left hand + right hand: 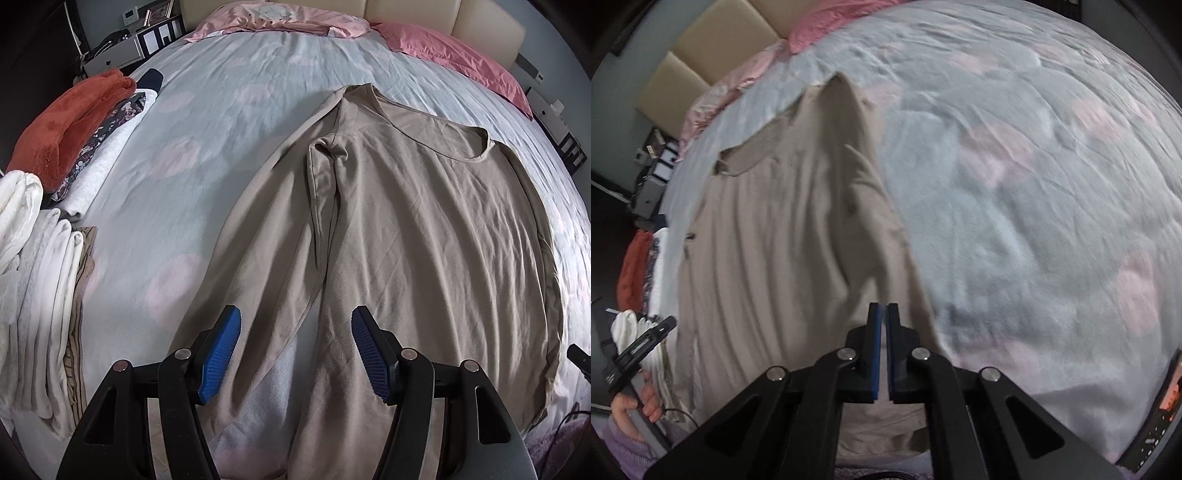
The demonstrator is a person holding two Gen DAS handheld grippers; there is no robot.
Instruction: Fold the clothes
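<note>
One wide bed (221,155) fills both views, covered by a pale grey-blue blanket with faint pink blotches; pink pillows (454,55) lie at its far end against a cream padded headboard (491,26). Along the left edge sit stacked clothes (44,280), white and grey near, a rust-red fleece (70,122) farther back. Dark shelving with white boxes stands at the far left; no writing is legible. The beige long-sleeved top (424,229) lies flat right of centre, neckline far, its left sleeve folded down over the body. The left gripper (293,354) hovers over the near sleeve, blue pads wide apart, gripping nothing. The right gripper (883,347) is nearly closed, pads a sliver apart; whether it pinches the top's right edge, I cannot tell.
</note>
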